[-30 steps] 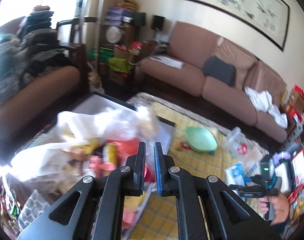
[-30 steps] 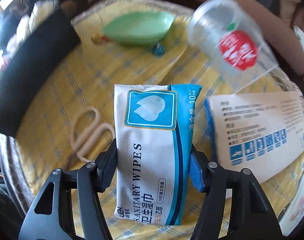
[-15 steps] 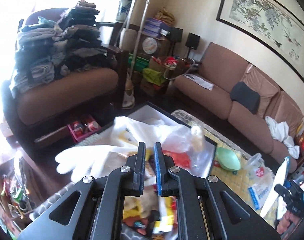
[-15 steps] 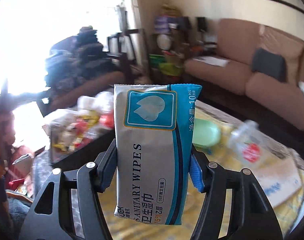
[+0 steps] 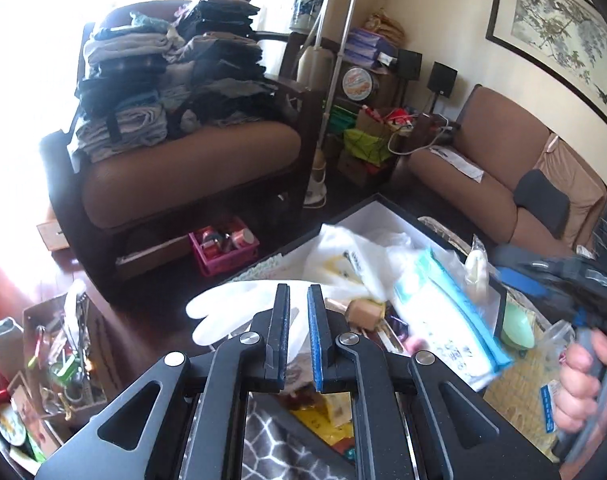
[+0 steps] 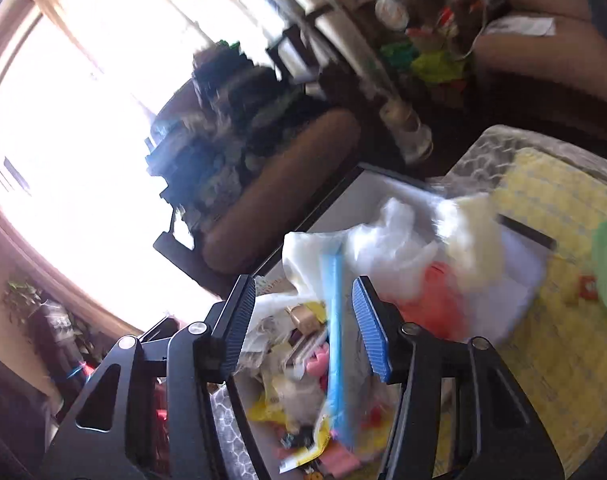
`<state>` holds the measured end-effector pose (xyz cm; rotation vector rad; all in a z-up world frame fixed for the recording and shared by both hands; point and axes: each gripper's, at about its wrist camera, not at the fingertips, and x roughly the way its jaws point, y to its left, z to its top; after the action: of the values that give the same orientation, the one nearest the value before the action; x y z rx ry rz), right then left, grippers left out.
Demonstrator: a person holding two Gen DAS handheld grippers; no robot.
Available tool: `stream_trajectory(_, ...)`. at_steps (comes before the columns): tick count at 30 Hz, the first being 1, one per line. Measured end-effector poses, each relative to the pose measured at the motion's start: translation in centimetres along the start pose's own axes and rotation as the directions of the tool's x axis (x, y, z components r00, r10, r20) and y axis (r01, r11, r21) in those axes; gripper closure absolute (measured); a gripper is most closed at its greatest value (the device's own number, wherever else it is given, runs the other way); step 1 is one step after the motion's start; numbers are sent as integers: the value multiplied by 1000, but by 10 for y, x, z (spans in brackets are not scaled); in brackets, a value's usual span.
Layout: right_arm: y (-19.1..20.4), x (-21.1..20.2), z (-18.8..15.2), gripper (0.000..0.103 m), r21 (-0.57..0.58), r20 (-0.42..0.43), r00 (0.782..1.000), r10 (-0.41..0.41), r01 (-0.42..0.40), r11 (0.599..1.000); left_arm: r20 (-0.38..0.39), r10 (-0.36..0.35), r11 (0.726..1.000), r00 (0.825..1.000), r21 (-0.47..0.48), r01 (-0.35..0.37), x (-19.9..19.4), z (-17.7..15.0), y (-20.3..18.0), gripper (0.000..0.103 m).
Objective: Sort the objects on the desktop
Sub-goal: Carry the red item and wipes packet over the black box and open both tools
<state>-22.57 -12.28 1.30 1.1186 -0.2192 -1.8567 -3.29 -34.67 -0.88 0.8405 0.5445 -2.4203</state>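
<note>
Plastic-film wipes pack (image 5: 443,320), white with a blue edge band, is blurred in both views. It is in the air over the cluttered black-rimmed box (image 5: 343,218), not resting in it. Right tool (image 6: 303,280): jaws have just been closing. The pack stands edge-on between them with a gap showing on either side, so the pads do not press on it and I judge it released, as far as the blur allows. Left tool (image 5: 299,292): closed, only a thin slit between the pads, nothing in it, hovering over the near end of the box. Handling, judged: light, soft and pillowy, with slick film that gives under pressure. It is not fragile and will tolerate a drop onto the bags and wrappers below. Best hold is across the short width at mid-length, pads on the two long edges; a pinch on the flat faces would likely slide. Orientation: in the left wrist view the long axis slants from upper left to lower right, printed face toward that camera. In the right wrist view only the blue edge shows, running roughly along the tool's pointing line.
</note>
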Motion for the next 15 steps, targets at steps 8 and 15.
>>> stream_trajectory(8, 19, 17, -29, 54, -148, -80, 968, -239, 226, 963, -39, -33, 999, 999, -28, 32, 10, -3, 10, 96)
stream_trajectory(15, 10, 14, -49, 79, -248, -174, 857, -485, 438, 864, -62, -98, 995, 993, -35, 96, 12, -4, 9, 69)
